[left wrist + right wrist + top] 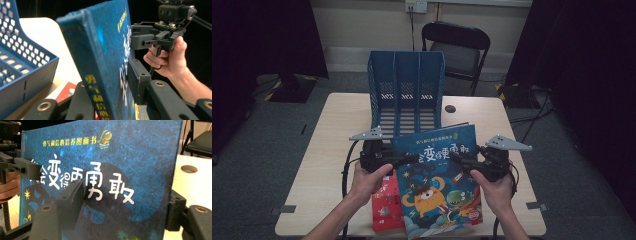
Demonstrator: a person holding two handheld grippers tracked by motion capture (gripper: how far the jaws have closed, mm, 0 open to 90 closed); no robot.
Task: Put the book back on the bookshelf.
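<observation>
A blue picture book (437,175) with a cartoon monster on its cover is held up off the table, tilted, between both hands. My left gripper (404,159) is shut on its left, spine side; in the left gripper view the spine (100,75) sits between the jaws of that gripper (110,82). My right gripper (457,160) is shut on the book's right side. In the right gripper view one jaw lies on the cover (112,157) and the other stands behind the book's edge, with the gripper (125,195) across it. A red book (384,202) lies flat underneath.
A blue three-slot file rack (406,90) stands at the back middle of the wooden table (342,120), its slots open toward me. A round cable hole (450,108) lies right of the rack. A black folding chair (457,45) stands behind the table.
</observation>
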